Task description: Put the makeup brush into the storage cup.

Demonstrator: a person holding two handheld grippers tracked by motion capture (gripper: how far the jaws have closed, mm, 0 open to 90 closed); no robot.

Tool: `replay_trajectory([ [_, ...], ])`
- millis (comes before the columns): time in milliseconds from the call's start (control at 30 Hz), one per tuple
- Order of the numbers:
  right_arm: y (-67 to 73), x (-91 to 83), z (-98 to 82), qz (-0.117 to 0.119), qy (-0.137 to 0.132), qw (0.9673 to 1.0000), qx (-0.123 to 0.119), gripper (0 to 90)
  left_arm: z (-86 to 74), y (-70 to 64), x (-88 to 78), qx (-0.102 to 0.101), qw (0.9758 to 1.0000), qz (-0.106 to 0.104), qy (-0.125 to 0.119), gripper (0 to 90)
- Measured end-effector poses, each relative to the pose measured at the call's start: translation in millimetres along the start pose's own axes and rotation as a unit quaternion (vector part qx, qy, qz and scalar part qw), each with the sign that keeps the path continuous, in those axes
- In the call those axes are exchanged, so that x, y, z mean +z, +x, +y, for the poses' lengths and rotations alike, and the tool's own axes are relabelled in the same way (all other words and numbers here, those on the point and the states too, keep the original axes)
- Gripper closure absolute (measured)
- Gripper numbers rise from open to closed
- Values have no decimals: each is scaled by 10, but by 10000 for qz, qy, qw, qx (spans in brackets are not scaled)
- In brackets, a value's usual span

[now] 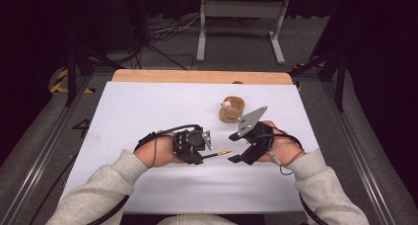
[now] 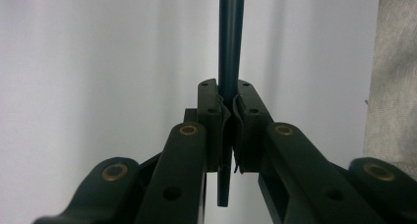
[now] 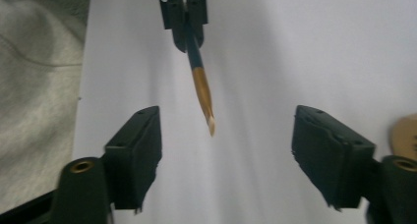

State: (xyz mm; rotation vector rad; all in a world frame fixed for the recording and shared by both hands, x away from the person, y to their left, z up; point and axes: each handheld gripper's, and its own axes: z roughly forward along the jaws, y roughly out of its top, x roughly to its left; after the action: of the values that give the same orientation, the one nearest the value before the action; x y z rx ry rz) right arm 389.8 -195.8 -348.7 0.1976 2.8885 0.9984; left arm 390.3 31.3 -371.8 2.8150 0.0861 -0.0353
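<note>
A thin dark pen (image 1: pixel 219 154) with a tan front section and a pale tip sticks out level from my left gripper (image 1: pixel 206 147), which is shut on its dark shaft. In the left gripper view the pads clamp the pen (image 2: pixel 231 37) between them, and its short back end hangs below my left gripper (image 2: pixel 229 94). My right gripper (image 1: pixel 233 148) faces it from the right with its jaws wide apart. In the right gripper view the pen's tip (image 3: pixel 211 123) points into the gap of my right gripper (image 3: pixel 228 135), touching neither pad.
A round wooden holder (image 1: pixel 231 110) stands on the white tabletop (image 1: pixel 148 111) just behind the right hand; its edge (image 3: pixel 405 133) shows at the right in the right gripper view. A wooden strip (image 1: pixel 197 77) runs along the far edge. Grey sleeves cover both forearms.
</note>
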Motion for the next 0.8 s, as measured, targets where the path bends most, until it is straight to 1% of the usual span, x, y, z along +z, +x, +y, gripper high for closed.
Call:
replay_trajectory([
  [33,7,-43,-37,-101,-64,9999,118,214,-41,5,-18,6,9999,-7,-123,839],
  [67,7,-61,-55,-149,-84,9997,160,198,-71,5,-30,-30,9998,-5,-210,839],
  [100,8,-83,-81,-178,-128,9995,227,189,-99,0,-48,-48,9996,17,-272,839],
  [167,-2,-113,-140,-158,-216,9990,367,157,-143,1,-89,-11,9990,34,-446,839],
  [200,-8,-122,-169,-195,-246,9987,412,154,-164,-4,-116,-34,9986,69,-531,839],
  [233,-10,-133,-203,-245,-300,9982,447,145,-177,-8,-128,-45,9983,69,-583,839],
  [267,-10,-138,-221,-271,-344,9979,477,133,-194,-16,-141,-106,9978,73,-654,839],
  [300,-9,-145,-243,-317,-410,9975,483,120,-211,-15,-158,-91,9974,111,-706,839],
  [333,-9,-145,-243,-317,-410,9975,483,120,-211,-15,-158,-91,9974,111,-706,839],
  [400,-8,-160,-286,-409,-532,9967,458,100,-248,-27,-178,-156,9961,116,-856,839],
  [500,-3,-189,-340,-597,-791,9939,480,82,-319,-42,-197,-222,9934,110,-1121,839],
  [567,8,-209,-370,-722,-996,9911,516,63,-361,-55,-197,-299,9914,118,-1269,838],
  [633,17,-221,-403,-833,-1167,9880,575,55,-394,-49,-196,-305,9896,137,-1397,838],
  [667,22,-222,-415,-880,-1231,9866,603,46,-411,-48,-196,-329,9888,117,-1451,838],
  [733,33,-214,-449,-1020,-1317,9841,621,35,-446,-44,-211,-393,9869,179,-1553,838],
  [800,41,-193,-495,-1112,-1412,9812,698,29,-475,-34,-232,-443,9841,212,-1709,838],
])
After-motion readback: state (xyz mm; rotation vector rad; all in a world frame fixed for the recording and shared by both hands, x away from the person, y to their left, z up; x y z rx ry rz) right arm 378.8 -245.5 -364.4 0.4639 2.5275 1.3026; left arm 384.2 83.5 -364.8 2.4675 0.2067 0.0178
